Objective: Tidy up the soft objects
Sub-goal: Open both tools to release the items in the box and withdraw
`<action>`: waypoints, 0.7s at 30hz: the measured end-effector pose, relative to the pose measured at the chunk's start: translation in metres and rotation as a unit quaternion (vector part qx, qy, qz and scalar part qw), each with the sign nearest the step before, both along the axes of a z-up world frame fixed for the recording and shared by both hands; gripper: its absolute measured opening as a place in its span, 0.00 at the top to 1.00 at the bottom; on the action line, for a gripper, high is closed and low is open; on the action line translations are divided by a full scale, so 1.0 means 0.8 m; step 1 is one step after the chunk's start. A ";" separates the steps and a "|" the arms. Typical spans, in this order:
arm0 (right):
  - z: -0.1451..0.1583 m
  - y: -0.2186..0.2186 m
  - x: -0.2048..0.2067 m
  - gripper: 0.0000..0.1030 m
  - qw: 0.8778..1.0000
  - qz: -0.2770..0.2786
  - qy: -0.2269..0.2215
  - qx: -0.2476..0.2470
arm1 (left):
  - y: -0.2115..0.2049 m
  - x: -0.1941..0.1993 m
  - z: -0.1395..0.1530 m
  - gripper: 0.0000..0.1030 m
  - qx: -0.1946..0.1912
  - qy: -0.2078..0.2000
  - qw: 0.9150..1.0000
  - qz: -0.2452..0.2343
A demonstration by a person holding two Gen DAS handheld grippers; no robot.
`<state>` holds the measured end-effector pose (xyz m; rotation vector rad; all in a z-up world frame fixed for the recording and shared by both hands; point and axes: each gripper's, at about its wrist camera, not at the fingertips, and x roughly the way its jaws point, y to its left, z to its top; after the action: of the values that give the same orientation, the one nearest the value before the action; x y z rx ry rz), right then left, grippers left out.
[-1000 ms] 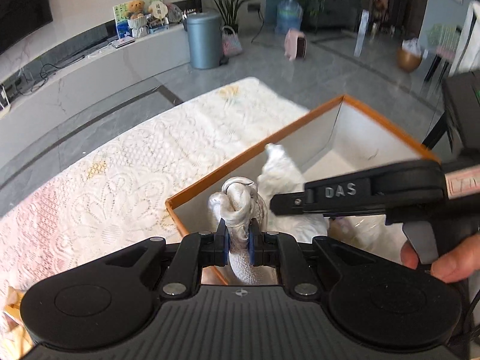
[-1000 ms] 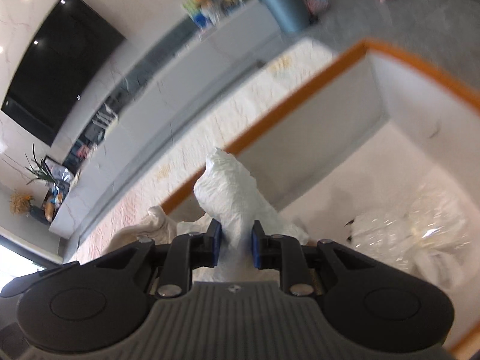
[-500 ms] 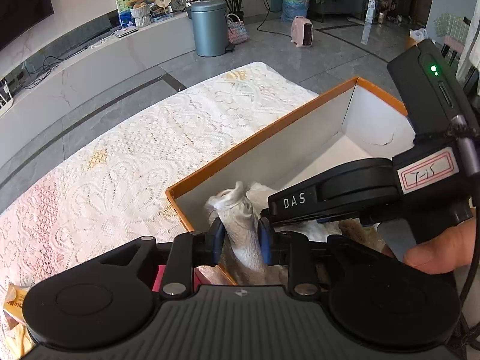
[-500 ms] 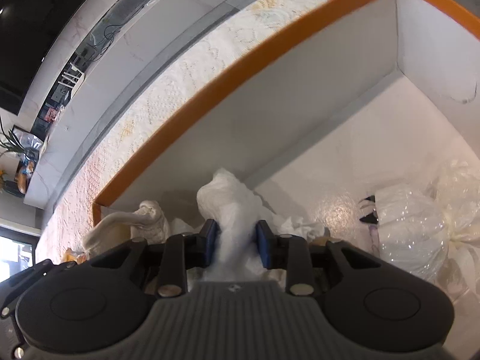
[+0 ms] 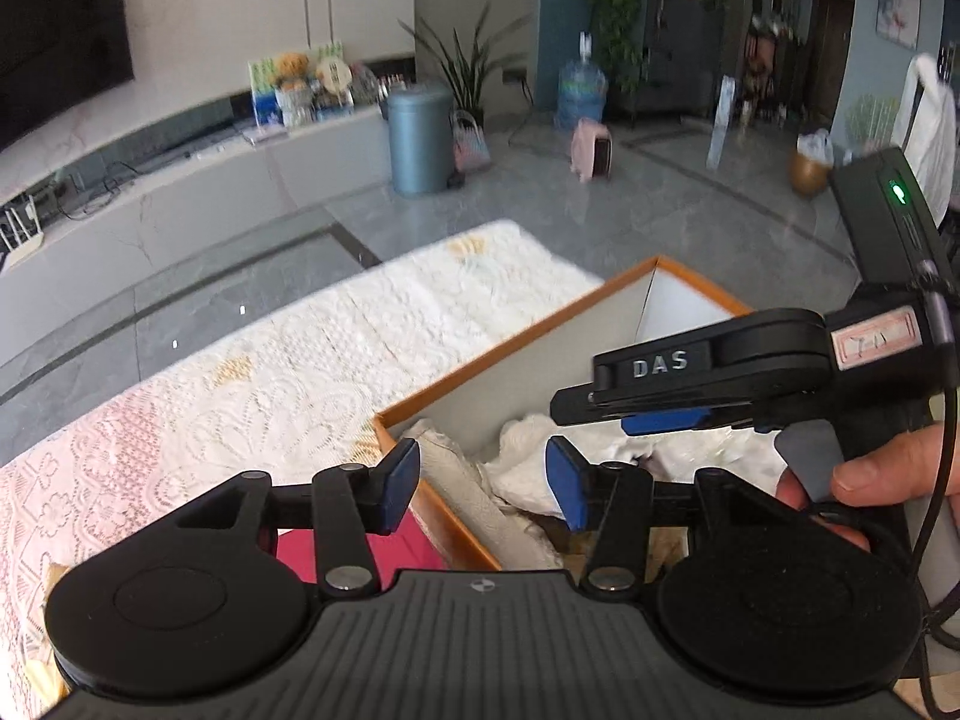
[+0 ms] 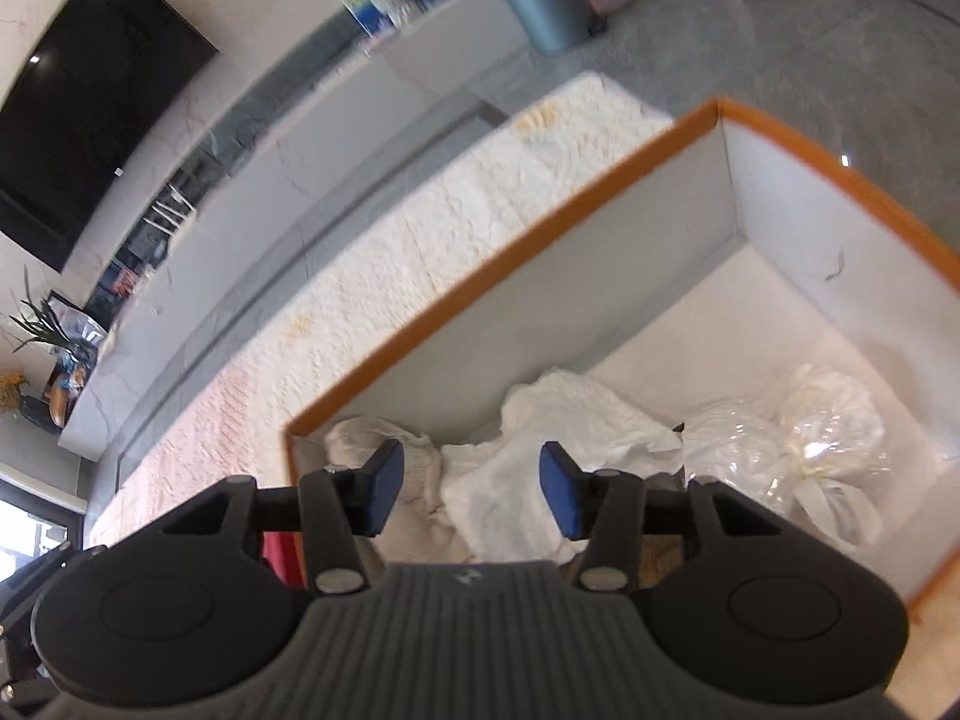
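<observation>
Left gripper: the left gripper point(image 5: 483, 483) hangs above the near corner of the box; its blue pads are apart and opening, and nothing is pinched between them.
Right gripper: the right gripper point(image 6: 471, 495) is over the same end of the box, jaws spreading too, pads free of the cloth below; a hand point(image 5: 864, 471) holds its handle.
Box: the box point(image 6: 498, 264) has an orange rim and pale grey inner walls; it lies just under and ahead of both tools.
Soft things: a white crumpled cloth point(image 6: 570, 420) lies on the box floor right below the right gripper's pads; a beige towel point(image 6: 384, 438) is in the near corner, to the left of it; a clear-wrapped bundle point(image 6: 798, 450) is further to the right, inside the box.
Surface: a cream lace tablecloth point(image 5: 270, 384) with pink and yellow tints covers the table, left of the box.
Beside the box: something pink-red point(image 5: 360, 546) shows under the left gripper, outside the box wall.
Room: grey tiled floor point(image 5: 660, 210) beyond the table; a blue-grey bin point(image 5: 420, 141) and a water bottle point(image 5: 581, 90) far ahead; a dark television point(image 6: 90, 114) on the wall at left above a long low cabinet point(image 5: 198, 198).
</observation>
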<state>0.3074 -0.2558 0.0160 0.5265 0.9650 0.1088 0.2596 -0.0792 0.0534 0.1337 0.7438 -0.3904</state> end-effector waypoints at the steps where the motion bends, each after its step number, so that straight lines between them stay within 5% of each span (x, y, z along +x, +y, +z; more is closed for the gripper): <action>1: 0.009 0.002 -0.012 0.49 1.000 -0.001 -0.018 -0.001 | 0.005 -0.011 0.008 0.44 -0.008 -0.012 1.000 0.005; 6: 0.049 0.029 -0.081 0.41 0.992 0.005 -0.123 -0.017 | 0.037 -0.080 0.035 0.44 -0.037 -0.094 0.994 0.036; 12: 0.041 0.077 -0.168 0.41 0.980 0.025 -0.199 -0.019 | 0.085 -0.166 0.025 0.44 -0.063 -0.160 0.980 0.103; 21: -0.002 0.167 -0.248 0.41 0.970 0.089 -0.224 -0.038 | 0.193 -0.218 -0.059 0.45 -0.089 -0.083 0.959 0.256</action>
<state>0.1089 -0.1225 0.0145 0.3232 0.5699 0.3373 0.0849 0.0751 0.0063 -0.1945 0.5474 0.0506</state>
